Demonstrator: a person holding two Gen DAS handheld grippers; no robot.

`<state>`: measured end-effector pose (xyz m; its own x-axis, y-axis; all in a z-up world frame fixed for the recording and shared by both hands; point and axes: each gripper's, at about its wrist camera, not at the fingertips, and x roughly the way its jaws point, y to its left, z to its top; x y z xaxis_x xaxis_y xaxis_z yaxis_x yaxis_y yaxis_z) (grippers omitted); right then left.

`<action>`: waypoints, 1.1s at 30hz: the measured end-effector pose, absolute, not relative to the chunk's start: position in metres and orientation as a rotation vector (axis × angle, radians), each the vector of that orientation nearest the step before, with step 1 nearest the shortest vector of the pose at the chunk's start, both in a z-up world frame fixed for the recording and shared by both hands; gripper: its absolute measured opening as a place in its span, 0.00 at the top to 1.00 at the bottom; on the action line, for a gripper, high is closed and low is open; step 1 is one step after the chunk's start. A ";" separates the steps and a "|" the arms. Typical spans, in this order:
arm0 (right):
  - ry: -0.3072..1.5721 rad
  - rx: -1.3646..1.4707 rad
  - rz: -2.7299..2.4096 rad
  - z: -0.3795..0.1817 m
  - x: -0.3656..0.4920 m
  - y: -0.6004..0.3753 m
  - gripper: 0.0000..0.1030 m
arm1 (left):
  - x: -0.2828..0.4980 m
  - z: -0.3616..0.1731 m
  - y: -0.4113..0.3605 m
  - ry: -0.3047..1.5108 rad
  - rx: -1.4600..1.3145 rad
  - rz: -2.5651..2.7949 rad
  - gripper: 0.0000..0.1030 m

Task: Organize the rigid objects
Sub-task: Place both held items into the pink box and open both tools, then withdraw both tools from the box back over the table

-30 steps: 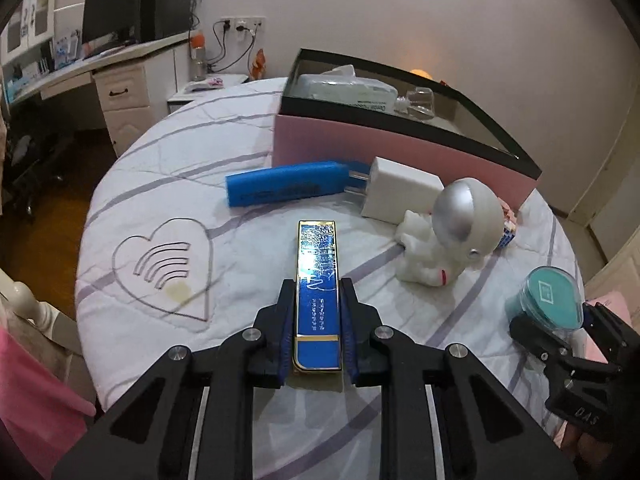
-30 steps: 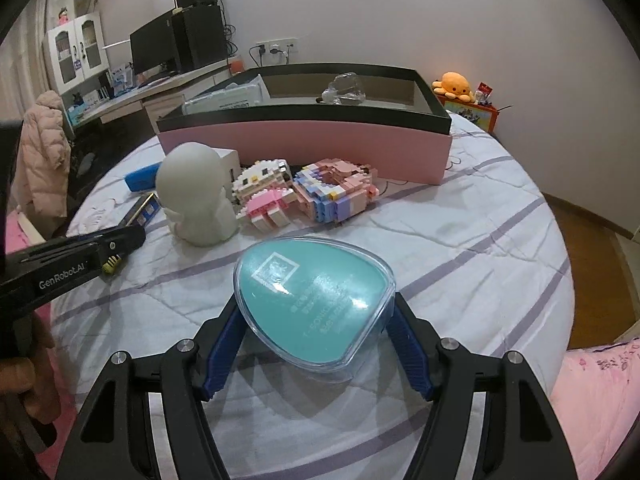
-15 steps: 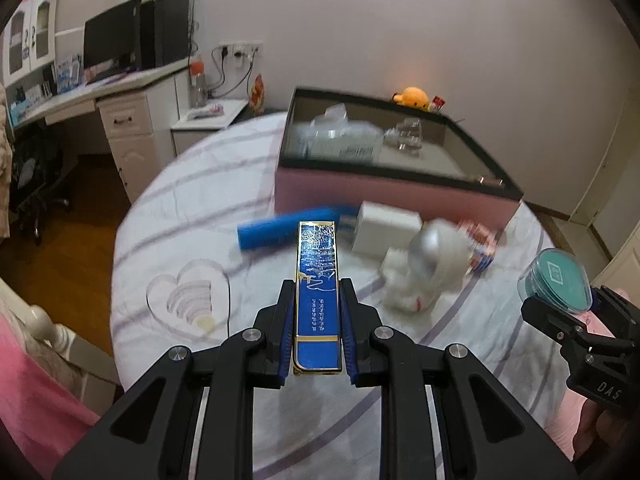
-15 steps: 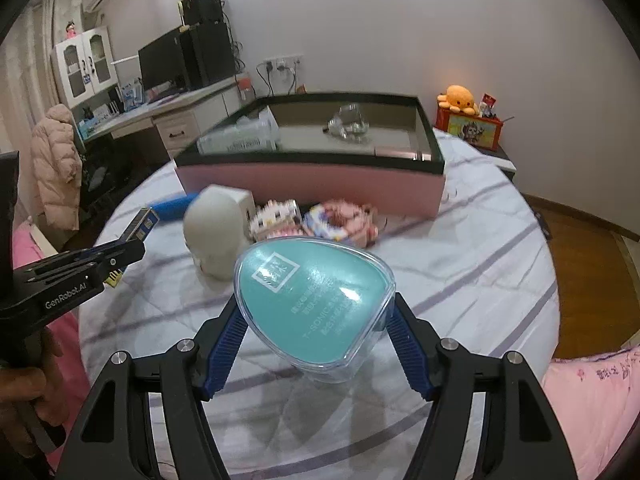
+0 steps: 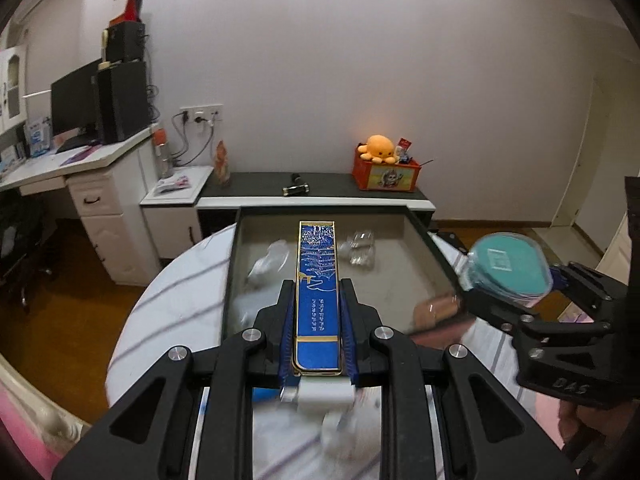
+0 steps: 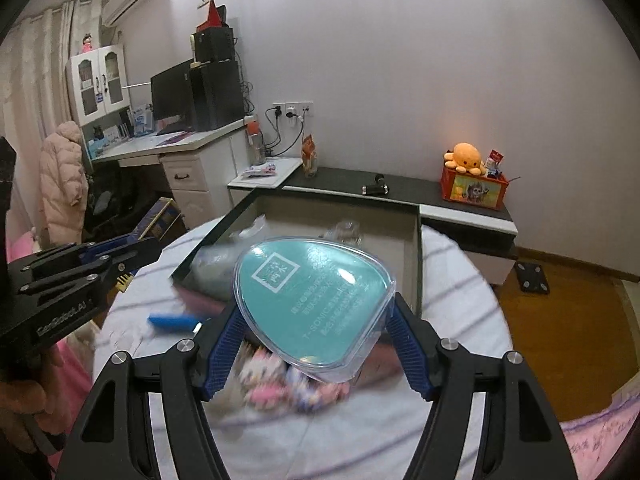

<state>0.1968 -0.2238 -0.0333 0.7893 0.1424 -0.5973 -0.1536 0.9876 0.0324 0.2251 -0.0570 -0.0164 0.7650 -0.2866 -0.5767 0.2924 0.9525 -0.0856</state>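
Note:
My left gripper (image 5: pixel 318 300) is shut on a long blue and gold box (image 5: pixel 318 284) and holds it high, its far end over the pink storage box (image 5: pixel 424 280). My right gripper (image 6: pixel 314 320) is shut on a teal drop-shaped case in clear plastic (image 6: pixel 312 300), held above the table in front of the storage box (image 6: pixel 412 256). The right gripper and its case (image 5: pixel 508 268) show at the right of the left wrist view. The left gripper (image 6: pixel 116 256) shows at the left of the right wrist view.
Inside the storage box lie a white packet (image 5: pixel 268 264) and clear glass items (image 5: pixel 362 248). On the round table (image 6: pixel 460 280) are a blue tube (image 6: pixel 172 320), blurred block figures (image 6: pixel 288 392) and a white block (image 5: pixel 320 392). Behind stand a low dark cabinet (image 5: pixel 320 188) and a desk (image 5: pixel 80 160).
Both grippers have risen well above the table and moved toward the storage box, each still holding its object. The toys on the table have dropped below and blurred.

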 end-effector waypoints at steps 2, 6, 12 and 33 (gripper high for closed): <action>0.658 -0.019 0.155 -0.032 0.218 -0.227 0.32 | 0.246 -0.017 -0.067 0.645 0.010 -0.327 0.80; 0.706 -0.021 0.137 -0.041 0.261 -0.235 0.32 | 0.284 -0.028 -0.085 0.692 0.015 -0.343 0.80; 0.791 -0.012 0.113 -0.069 0.311 -0.245 0.32 | 0.328 -0.056 -0.105 0.781 0.016 -0.353 0.80; 0.875 0.034 0.090 -0.094 0.325 -0.258 0.00 | 0.323 -0.056 -0.088 0.751 0.073 -0.230 0.07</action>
